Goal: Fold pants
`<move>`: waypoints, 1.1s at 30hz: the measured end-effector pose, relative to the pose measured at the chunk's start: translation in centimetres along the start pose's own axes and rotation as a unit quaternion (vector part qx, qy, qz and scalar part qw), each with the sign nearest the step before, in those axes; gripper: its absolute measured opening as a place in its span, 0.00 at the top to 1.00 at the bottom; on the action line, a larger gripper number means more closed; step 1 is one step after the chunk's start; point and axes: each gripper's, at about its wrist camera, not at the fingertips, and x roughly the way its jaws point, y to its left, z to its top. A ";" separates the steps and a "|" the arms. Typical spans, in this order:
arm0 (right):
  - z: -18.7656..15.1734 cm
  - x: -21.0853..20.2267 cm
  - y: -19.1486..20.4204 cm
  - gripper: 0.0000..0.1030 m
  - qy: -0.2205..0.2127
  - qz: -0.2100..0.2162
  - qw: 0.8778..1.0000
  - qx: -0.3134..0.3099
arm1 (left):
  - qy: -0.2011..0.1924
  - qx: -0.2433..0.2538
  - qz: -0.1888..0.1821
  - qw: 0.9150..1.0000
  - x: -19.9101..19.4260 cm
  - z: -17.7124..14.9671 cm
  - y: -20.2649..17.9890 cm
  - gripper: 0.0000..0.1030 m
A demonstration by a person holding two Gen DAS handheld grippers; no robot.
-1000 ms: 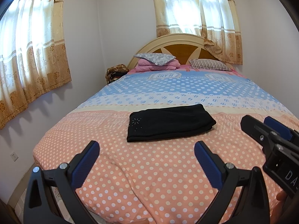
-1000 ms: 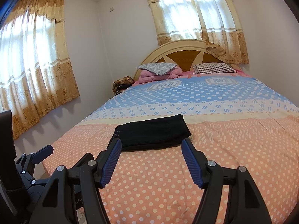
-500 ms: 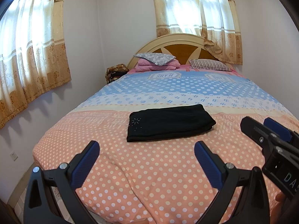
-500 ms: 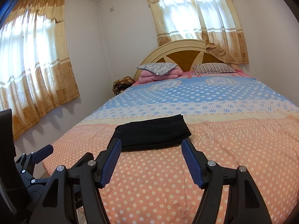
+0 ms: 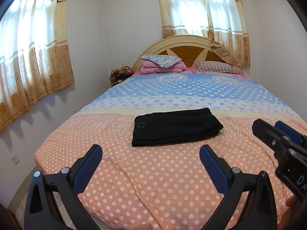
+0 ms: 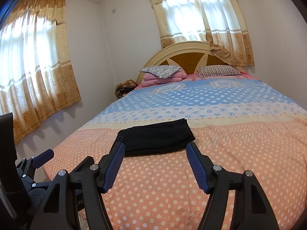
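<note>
The black pants (image 5: pixel 175 127) lie folded into a flat rectangle on the orange dotted part of the bed cover, with a small sparkle motif near their left end. They also show in the right wrist view (image 6: pixel 155 137). My left gripper (image 5: pixel 150 153) is open and empty, held back from the pants near the foot of the bed. My right gripper (image 6: pixel 155 149) is open and empty, its fingertips just short of the pants' near edge. The right gripper also shows at the right edge of the left wrist view (image 5: pixel 278 134).
The bed (image 5: pixel 153 182) fills the room, with pillows (image 5: pixel 160 59) and a pink blanket (image 5: pixel 163 68) at the headboard. A brown bag (image 5: pixel 120 73) sits beside the bed at the far left. Curtained windows are on the left and back walls.
</note>
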 end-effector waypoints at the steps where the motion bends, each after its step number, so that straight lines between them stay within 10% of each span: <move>1: 0.1 0.0 0.0 0.33 -0.001 0.000 1.000 0.001 | 0.000 -0.001 0.000 1.000 0.0 0.0 0.0 0.00; 24: -0.4 -0.3 0.3 0.33 -0.008 -0.015 1.000 0.008 | -0.001 0.004 0.012 1.000 0.1 0.0 -0.2 0.00; 33: -0.7 -0.8 -0.7 0.33 -0.015 -0.021 0.999 0.019 | 0.009 -0.016 -0.038 0.999 0.6 -0.5 -0.2 0.00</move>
